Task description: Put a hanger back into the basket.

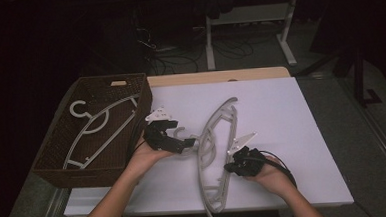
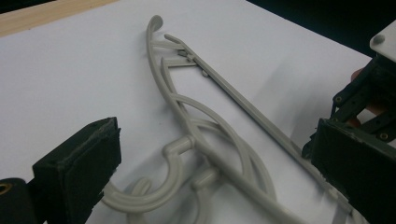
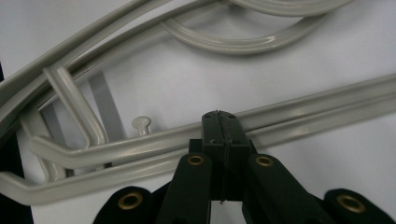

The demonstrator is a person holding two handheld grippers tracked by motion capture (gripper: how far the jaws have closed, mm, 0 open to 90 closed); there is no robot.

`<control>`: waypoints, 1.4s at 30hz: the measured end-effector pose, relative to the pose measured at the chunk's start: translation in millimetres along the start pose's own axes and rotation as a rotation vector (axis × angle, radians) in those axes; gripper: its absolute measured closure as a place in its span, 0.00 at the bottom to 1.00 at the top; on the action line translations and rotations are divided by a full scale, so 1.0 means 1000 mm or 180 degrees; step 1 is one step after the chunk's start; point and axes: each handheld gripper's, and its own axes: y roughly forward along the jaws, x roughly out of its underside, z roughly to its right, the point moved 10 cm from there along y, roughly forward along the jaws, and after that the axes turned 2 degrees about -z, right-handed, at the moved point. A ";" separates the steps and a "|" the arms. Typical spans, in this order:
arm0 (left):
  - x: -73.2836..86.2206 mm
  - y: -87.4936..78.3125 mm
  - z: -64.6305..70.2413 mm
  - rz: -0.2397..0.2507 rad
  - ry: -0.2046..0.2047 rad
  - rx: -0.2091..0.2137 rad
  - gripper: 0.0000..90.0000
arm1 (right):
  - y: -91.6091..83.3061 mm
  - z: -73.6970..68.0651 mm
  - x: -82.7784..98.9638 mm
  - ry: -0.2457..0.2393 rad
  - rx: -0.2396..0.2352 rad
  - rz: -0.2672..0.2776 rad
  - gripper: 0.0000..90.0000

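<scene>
So we've got a white table with a couple of grey plastic hangers lying stacked on it, running roughly from the far middle down to the near edge, with the bottom tips poking just past the table's front. Their hooks sit on the left side of the pile, right next to the left gripper.

In the left gripper view, the left gripper has its jaws spread wide, one on each side of the hook and the curved ribs. The pads aren't pressing on anything as far as we can see, they just stand either side of the plastic.

The right gripper is on the opposite side of the pile, down at the straight bottom bars. From the right gripper view, the right gripper has its jaws pressed flat together, tips right at the bar's edge. We can't tell if they actually touch it or just sit over it, but nothing's pinched between them.

Off at the left edge of the table there's a dark brown wicker basket, and another grey hanger lies inside it at a slant, hook towards the far left corner.
</scene>
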 end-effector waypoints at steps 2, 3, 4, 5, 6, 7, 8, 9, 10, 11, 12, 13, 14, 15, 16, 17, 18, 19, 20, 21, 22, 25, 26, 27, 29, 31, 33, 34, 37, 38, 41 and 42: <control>0.000 0.000 0.000 -0.0001 -0.0003 0.0000 0.01 | 0.002 -0.002 -0.003 -0.0002 -0.0006 -0.0008 0.99; 0.000 0.000 0.000 -0.0006 0.0003 -0.0006 0.01 | 0.003 -0.003 -0.004 0.0012 -0.0014 0.0004 0.99; 0.000 0.000 0.000 -0.0006 0.0003 -0.0006 0.01 | 0.003 -0.003 -0.004 0.0012 -0.0014 0.0004 0.99; 0.000 0.001 0.000 -0.0008 -0.0007 -0.0003 0.01 | 0.004 -0.003 -0.005 0.0012 -0.0018 0.0018 0.99; 0.000 0.001 0.000 -0.0008 -0.0011 -0.0004 0.01 | 0.007 -0.006 -0.008 0.0023 -0.0015 0.0040 0.99; 0.000 0.002 -0.001 -0.0009 -0.0018 -0.0015 0.01 | 0.010 -0.008 -0.012 -0.0019 -0.0006 0.0046 0.99; 0.000 0.002 -0.001 -0.0009 -0.0018 -0.0015 0.01 | 0.011 -0.009 -0.014 -0.0025 -0.0006 0.0042 0.99; 0.001 0.002 -0.002 -0.0012 -0.0026 -0.0025 0.01 | 0.014 -0.011 -0.017 -0.0023 -0.0005 0.0047 0.99; 0.000 0.002 -0.002 -0.0012 -0.0031 -0.0027 0.01 | 0.015 -0.012 -0.020 -0.0041 0.0004 0.0050 0.99; 0.000 0.002 -0.002 -0.0010 -0.0034 -0.0034 0.01 | 0.018 -0.013 -0.023 -0.0040 0.0009 0.0056 0.99; 0.000 0.002 -0.003 -0.0006 -0.0040 -0.0037 0.01 | 0.020 -0.015 -0.026 -0.0029 0.0014 0.0069 0.99; 0.000 0.002 -0.003 -0.0002 -0.0044 -0.0040 0.01 | 0.023 -0.016 -0.030 -0.0034 0.0020 0.0084 0.99; 0.000 0.001 -0.004 -0.0005 -0.0046 -0.0046 0.01 | 0.025 -0.017 -0.033 -0.0040 0.0025 0.0093 0.99; 0.000 0.001 -0.004 0.0001 -0.0056 -0.0051 0.01 | 0.027 -0.019 -0.036 -0.0018 0.0031 0.0103 0.99; 0.000 0.001 -0.004 0.0007 -0.0064 -0.0051 0.01 | 0.029 -0.019 -0.039 -0.0044 0.0039 0.0110 0.99; 0.000 0.002 -0.005 0.0004 -0.0061 -0.0055 0.01 | 0.031 -0.020 -0.042 -0.0040 0.0043 0.0120 0.99; 0.000 0.002 -0.005 0.0000 -0.0065 -0.0057 0.01 | 0.033 -0.021 -0.044 -0.0037 0.0037 0.0131 0.99; 0.000 0.002 -0.005 -0.0004 -0.0072 -0.0059 0.01 | 0.034 -0.021 -0.046 -0.0045 0.0040 0.0133 0.99; 0.001 0.002 -0.005 -0.0010 -0.0074 -0.0066 0.01 | 0.034 -0.021 -0.046 -0.0046 0.0035 0.0134 0.99; 0.001 0.002 -0.006 -0.0011 -0.0087 -0.0075 0.01 | 0.034 -0.021 -0.046 -0.0030 0.0020 0.0151 0.99; 0.002 0.002 -0.006 -0.0019 -0.0096 -0.0073 0.01 | 0.033 -0.020 -0.046 -0.0009 0.0001 0.0171 0.99; 0.004 0.004 -0.006 -0.0046 -0.0109 -0.0071 0.02 | 0.028 -0.019 -0.049 -0.0005 -0.0025 0.0278 0.99; 0.005 0.004 -0.006 -0.0054 -0.0112 -0.0070 0.02 | 0.025 -0.019 -0.051 0.0005 -0.0031 0.0317 0.99; 0.006 0.004 -0.006 -0.0050 -0.0119 -0.0073 0.02 | 0.023 -0.017 -0.051 0.0015 -0.0031 0.0347 0.99; 0.007 0.004 -0.006 -0.0047 -0.0135 -0.0072 0.02 | 0.018 -0.014 -0.052 0.0057 -0.0047 0.0412 0.99; 0.009 0.004 -0.006 -0.0057 -0.0150 -0.0079 0.02 | 0.013 -0.011 -0.053 0.0078 -0.0046 0.0460 0.99; 0.012 0.004 -0.004 -0.0075 -0.0168 -0.0077 0.02 | 0.006 -0.005 -0.054 0.0082 -0.0013 0.0490 0.99; 0.014 0.003 -0.003 -0.0080 -0.0187 -0.0067 0.02 | 0.003 -0.002 -0.055 0.0104 0.0002 0.0497 0.99; 0.024 0.003 0.001 -0.0128 -0.0199 -0.0071 0.02 | -0.004 0.012 -0.057 0.0134 0.0073 0.0501 0.99; 0.024 0.003 0.001 -0.0128 -0.0199 -0.0071 0.02 | -0.004 0.012 -0.057 0.0134 0.0073 0.0501 0.99; 0.037 0.003 0.005 -0.0189 -0.0233 -0.0073 0.02 | -0.007 0.036 -0.065 0.0213 0.0216 0.0518 0.99; 0.040 0.003 0.007 -0.0202 -0.0245 -0.0070 0.02 | -0.007 0.041 -0.068 0.0233 0.0236 0.0538 0.99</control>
